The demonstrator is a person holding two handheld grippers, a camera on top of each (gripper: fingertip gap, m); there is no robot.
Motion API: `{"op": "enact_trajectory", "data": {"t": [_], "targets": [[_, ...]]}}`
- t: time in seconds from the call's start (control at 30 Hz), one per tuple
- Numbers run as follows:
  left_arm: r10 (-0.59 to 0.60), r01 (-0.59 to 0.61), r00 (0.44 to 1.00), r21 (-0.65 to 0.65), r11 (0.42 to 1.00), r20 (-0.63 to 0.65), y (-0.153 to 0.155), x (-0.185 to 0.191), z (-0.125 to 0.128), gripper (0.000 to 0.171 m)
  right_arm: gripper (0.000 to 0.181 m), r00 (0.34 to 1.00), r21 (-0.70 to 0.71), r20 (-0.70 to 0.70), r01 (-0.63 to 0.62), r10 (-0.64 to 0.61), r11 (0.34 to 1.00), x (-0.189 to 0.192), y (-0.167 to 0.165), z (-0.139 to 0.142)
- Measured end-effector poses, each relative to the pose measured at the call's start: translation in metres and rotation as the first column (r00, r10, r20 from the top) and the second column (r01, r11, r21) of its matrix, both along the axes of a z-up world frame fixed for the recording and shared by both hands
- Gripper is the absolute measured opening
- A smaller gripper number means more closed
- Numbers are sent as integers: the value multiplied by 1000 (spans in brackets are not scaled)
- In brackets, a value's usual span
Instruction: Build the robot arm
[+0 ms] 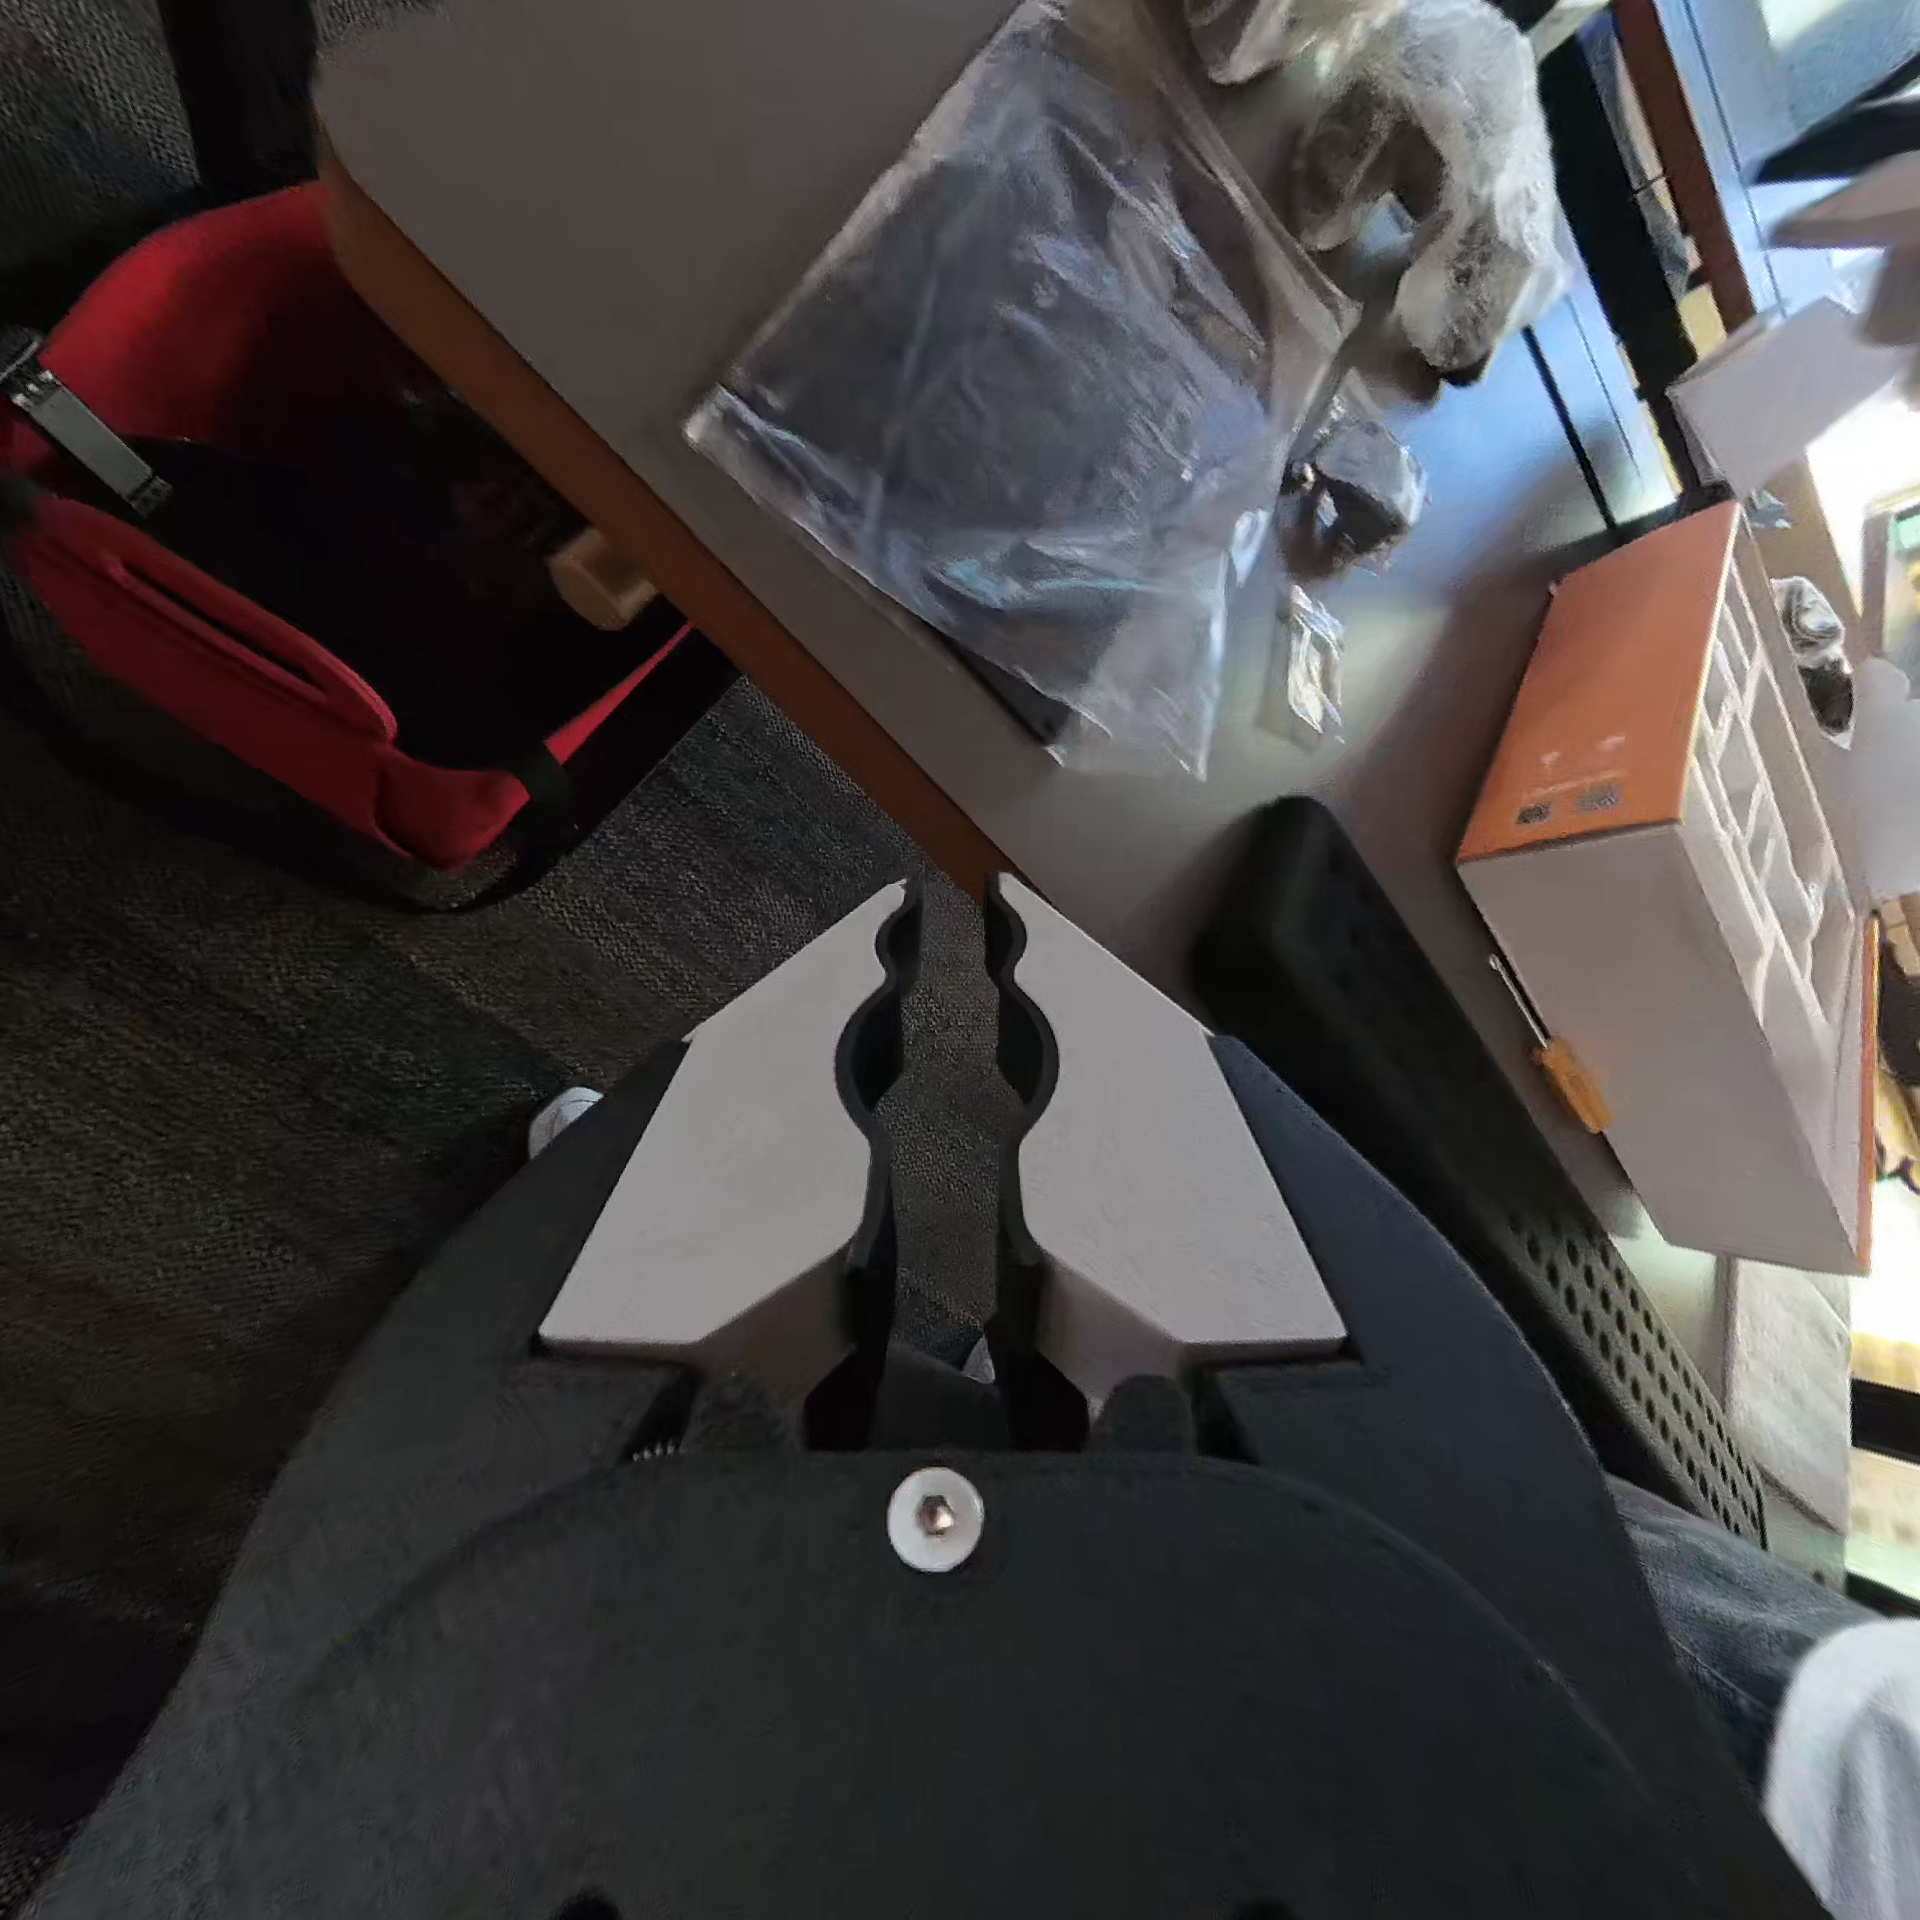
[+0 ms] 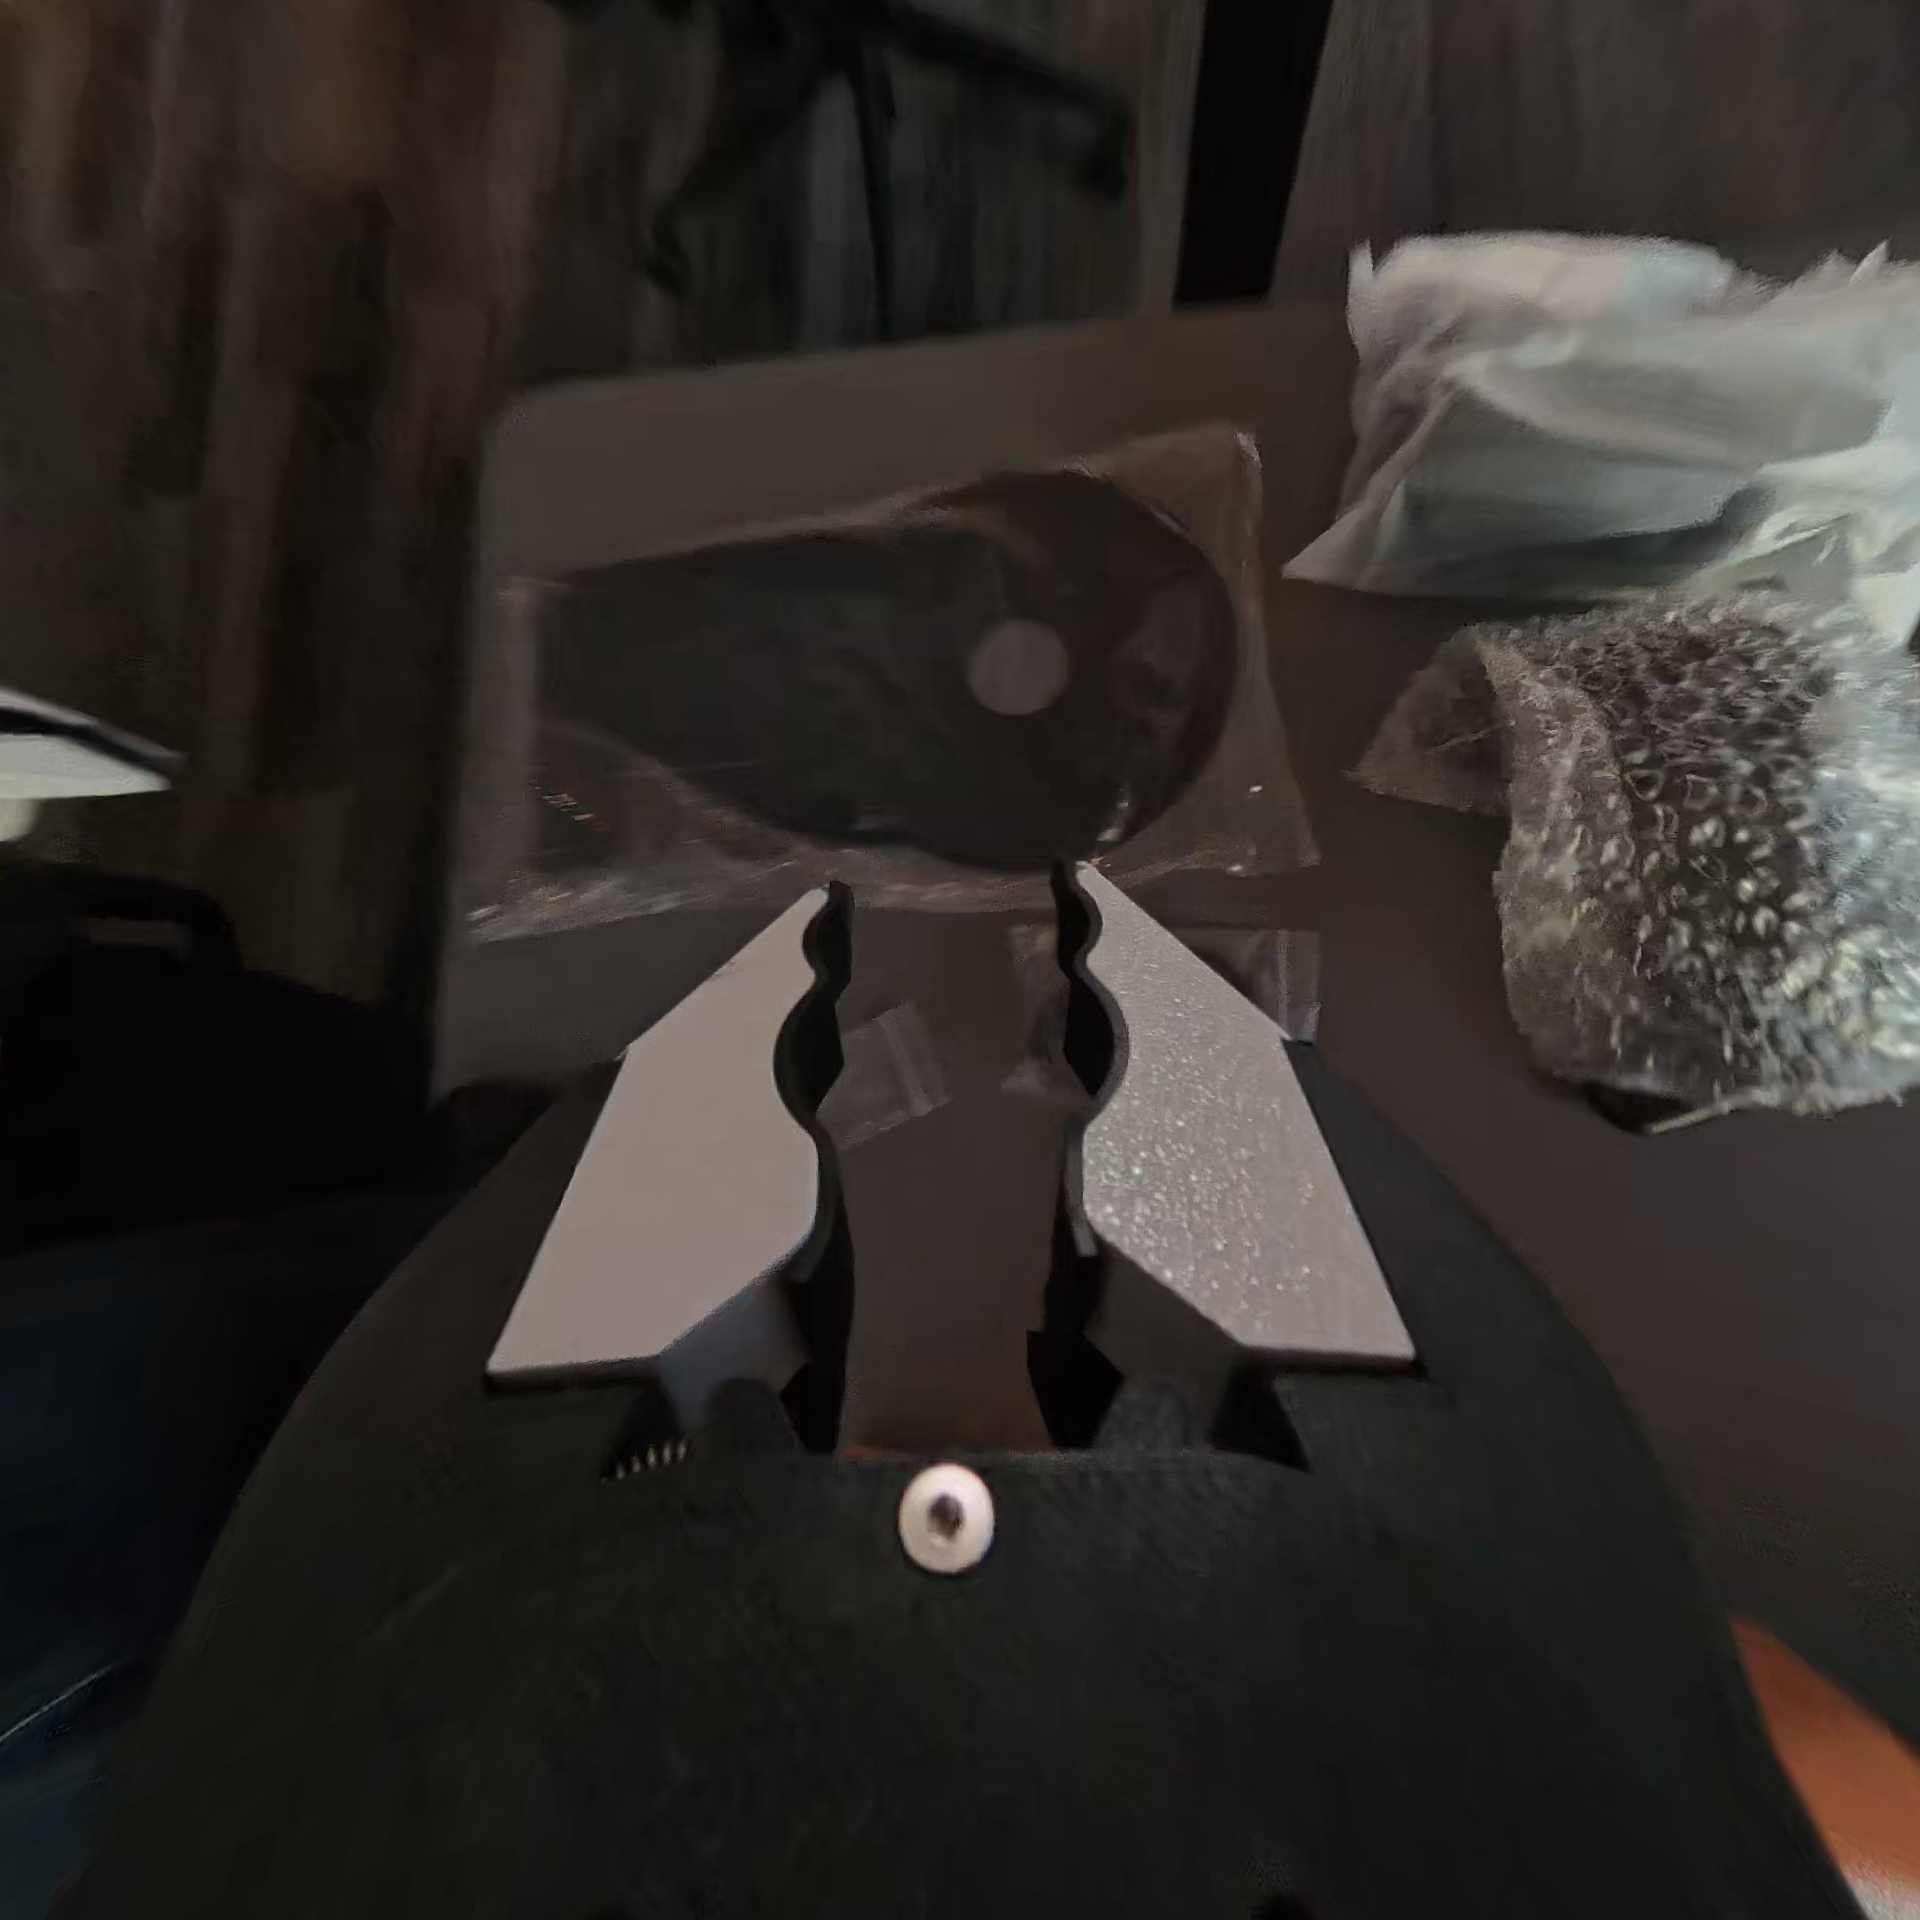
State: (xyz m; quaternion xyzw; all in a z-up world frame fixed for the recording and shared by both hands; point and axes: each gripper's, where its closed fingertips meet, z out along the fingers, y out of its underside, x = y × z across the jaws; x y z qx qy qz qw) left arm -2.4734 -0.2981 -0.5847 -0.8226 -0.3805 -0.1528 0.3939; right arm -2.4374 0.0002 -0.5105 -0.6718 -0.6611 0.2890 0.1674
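right wrist view has the right tool (image 2: 951,894) spread and empty just short of the clear bag (image 2: 883,675) on the table (image 2: 1558,1299), best kept level, while the left tool (image 1: 954,883), narrowly parted and empty, hangs by the table's edge.

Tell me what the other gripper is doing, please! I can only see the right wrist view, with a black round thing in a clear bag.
Observer: The left gripper is empty, with its jaws a little apart, at the edge of the table.
Operator: Is anything on the floor?
Observer: Yes, a red bag sits on the carpet beside the table.
Operator: What else is on the table?
Observer: An orange-and-white box stands next to a black case.
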Motion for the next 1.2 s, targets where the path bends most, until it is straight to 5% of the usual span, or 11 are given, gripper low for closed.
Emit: {"op": "enact_trajectory", "data": {"t": [0.2, 0.37, 0.57, 0.77, 1.2], "targets": [[-58, 58, 998, -28, 998, 27, -4, -43, -17, 11, 35, 960, -9, 256, 121, -115, 993, -78, 66, -104], [-36, 38, 998, -42, 998, 55, -8, -63, -38, 15, 35, 914, 74, 405, 8, -37, 997, -74, 83, -147], [57, -58, 987, 4, 998, 153, 13, -67, -60, 19, 4, 916, -102, 399, 1, 40, 995, -75, 66, -148], [112, -131, 962, 59, 990, 250, 37, -60, -73, 21, 1, 923, -22, 384, -19, 26, 1000, -76, 64, -148], [114, -180, 937, 177, 968, 329, 51, -63, -62, 29, 0, 927, -93, 366, -55, 86, 994, -87, 18, -147]]}}
